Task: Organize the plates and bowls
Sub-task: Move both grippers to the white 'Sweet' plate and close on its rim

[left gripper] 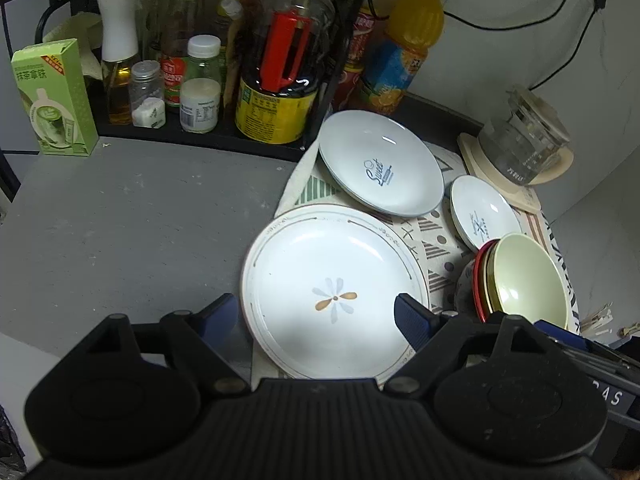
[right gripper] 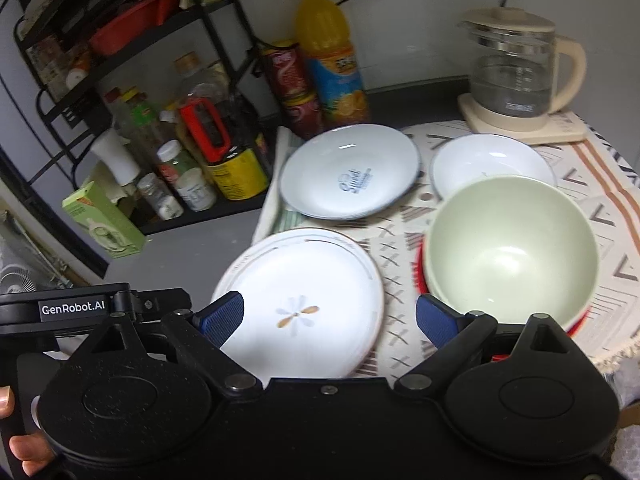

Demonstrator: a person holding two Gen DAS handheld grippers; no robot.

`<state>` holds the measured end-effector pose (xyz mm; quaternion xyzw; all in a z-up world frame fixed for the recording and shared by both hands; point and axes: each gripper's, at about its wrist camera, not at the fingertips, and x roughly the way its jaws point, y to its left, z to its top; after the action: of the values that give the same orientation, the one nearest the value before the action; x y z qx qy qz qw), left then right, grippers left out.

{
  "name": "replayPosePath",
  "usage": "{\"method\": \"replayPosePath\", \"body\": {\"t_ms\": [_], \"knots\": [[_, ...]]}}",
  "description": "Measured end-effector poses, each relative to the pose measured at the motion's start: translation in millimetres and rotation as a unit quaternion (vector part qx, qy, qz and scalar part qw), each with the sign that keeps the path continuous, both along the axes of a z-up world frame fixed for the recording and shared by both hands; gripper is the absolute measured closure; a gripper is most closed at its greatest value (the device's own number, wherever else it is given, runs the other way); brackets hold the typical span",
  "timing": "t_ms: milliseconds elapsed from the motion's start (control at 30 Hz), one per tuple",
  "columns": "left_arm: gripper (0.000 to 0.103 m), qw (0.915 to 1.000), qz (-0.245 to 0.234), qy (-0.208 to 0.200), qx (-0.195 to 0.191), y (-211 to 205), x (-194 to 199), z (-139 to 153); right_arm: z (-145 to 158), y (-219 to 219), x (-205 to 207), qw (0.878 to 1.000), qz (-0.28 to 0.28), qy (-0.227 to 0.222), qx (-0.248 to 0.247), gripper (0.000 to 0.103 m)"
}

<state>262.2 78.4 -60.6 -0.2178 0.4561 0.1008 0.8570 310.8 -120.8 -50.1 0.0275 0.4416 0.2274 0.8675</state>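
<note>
Left gripper point(left gripper: 316, 314) spread wide, empty, above the flower plate point(left gripper: 334, 292). Right gripper point(right gripper: 330, 318) likewise wide, empty. Green bowl point(right gripper: 510, 252) nested in a stack at right on patterned cloth point(right gripper: 404, 240). "Sweet" plate point(left gripper: 380, 164) farther back; small plate point(left gripper: 484, 210) at far right.

- A tall yellow-capped orange juice bottle point(right gripper: 334, 60) stands at the far wall, just right of two stacked red cans point(right gripper: 294, 88).
- A glass kettle with cream handle and base point(right gripper: 520, 76) sits far right.
- A black wire rack point(right gripper: 132, 80) of condiment bottles fills the left.
- A green matcha-latte carton point(left gripper: 54, 98) stands beside it.
- A patterned cream cloth point(right gripper: 592, 184) covers the grey counter's point(left gripper: 132, 216) right side.
</note>
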Motion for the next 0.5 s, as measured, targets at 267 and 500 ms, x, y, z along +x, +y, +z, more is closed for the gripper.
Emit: {"method": "replayPosePath", "body": {"t_ms": [267, 500], "knots": [[0.019, 0.9997, 0.016, -0.015, -0.013, 16, 5, 2, 3, 16, 9, 1.000, 0.008, -0.008, 0.000, 0.010], [0.019, 0.9991, 0.018, -0.026, -0.027, 25, 25, -4, 0, 20, 30, 1.000, -0.009, -0.022, 0.002, 0.011]]}}
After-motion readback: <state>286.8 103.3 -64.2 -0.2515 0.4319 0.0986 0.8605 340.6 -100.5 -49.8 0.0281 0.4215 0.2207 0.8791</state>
